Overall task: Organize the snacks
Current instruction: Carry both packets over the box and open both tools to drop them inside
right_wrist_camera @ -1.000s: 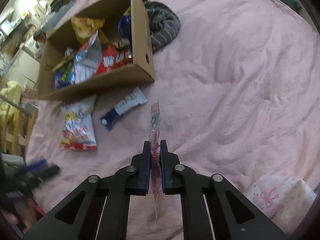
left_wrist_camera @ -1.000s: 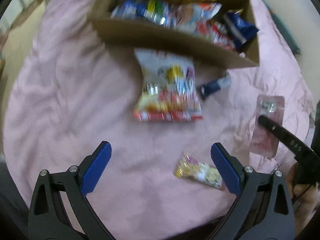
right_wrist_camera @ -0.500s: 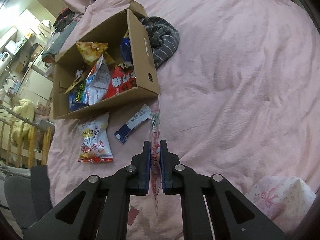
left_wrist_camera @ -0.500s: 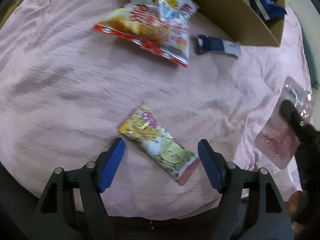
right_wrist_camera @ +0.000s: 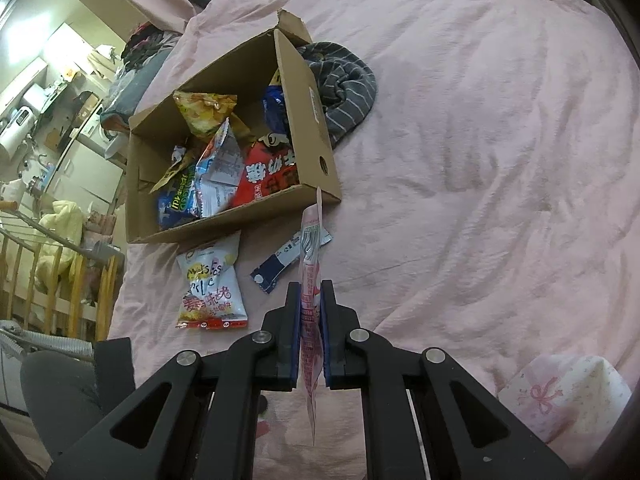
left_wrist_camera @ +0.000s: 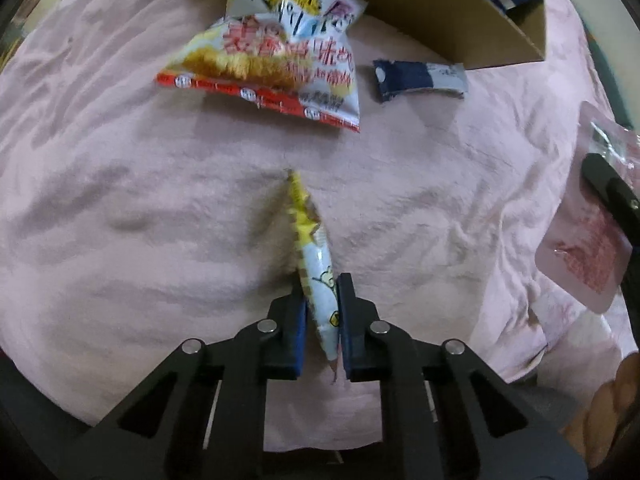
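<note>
moved: left gripper (left_wrist_camera: 322,316) dropped onto yellow snack pack (left_wrist_camera: 310,240), jaws just closed, now clamped on its end | right gripper (right_wrist_camera: 310,320) clamped on pink pouch (right_wrist_camera: 310,280) | pack on pink blanket (left_wrist_camera: 120,200), near box (right_wrist_camera: 312,120) | risk: thin end grip, pack may slip when lifted

1. The bedspread (right_wrist_camera: 500,140) is plain pale pink.
2. The box (right_wrist_camera: 308,120) on it is brown cardboard.
3. Beside the box, a cloth (right_wrist_camera: 348,84) is dark grey with thin pale stripes.
4. In front of the box, a chip bag (left_wrist_camera: 276,48) is white, yellow and red.
5. Next to the chip bag, a wrapper (left_wrist_camera: 420,78) is navy and white.
6. A small packet (left_wrist_camera: 312,248) is yellow and white.
7. A pouch (right_wrist_camera: 310,312) is pink with red print.
</note>
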### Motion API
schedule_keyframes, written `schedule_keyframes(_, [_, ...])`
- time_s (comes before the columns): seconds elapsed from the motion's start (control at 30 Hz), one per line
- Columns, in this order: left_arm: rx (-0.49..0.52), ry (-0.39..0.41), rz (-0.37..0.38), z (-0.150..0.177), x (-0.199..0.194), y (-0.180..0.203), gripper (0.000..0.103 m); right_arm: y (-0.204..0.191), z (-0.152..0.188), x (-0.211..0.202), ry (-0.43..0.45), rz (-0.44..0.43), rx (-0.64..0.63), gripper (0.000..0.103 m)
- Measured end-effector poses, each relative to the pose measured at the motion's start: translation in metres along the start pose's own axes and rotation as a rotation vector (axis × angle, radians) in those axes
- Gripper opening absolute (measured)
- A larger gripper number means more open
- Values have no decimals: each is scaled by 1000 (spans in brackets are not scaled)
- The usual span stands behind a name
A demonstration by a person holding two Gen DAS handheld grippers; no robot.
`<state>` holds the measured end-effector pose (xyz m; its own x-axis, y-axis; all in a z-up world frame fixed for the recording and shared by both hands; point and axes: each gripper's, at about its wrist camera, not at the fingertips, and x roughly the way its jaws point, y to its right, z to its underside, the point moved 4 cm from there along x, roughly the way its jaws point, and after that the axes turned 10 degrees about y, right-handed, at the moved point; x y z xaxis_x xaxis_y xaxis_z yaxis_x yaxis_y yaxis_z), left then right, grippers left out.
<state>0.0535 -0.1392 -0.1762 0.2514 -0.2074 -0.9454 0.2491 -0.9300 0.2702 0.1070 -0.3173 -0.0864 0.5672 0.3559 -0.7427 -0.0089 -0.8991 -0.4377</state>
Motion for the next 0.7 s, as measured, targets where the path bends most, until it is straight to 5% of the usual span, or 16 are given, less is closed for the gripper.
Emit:
schedule_keyframes(0.5, [100,250,-86,-88,-84,-80,9,-29,2,13,-13,-15,-76,9])
schedule_keyframes(0.7, [140,340,-60,-129,-111,-88,9,-54,-5,6,66,-37,-136,9])
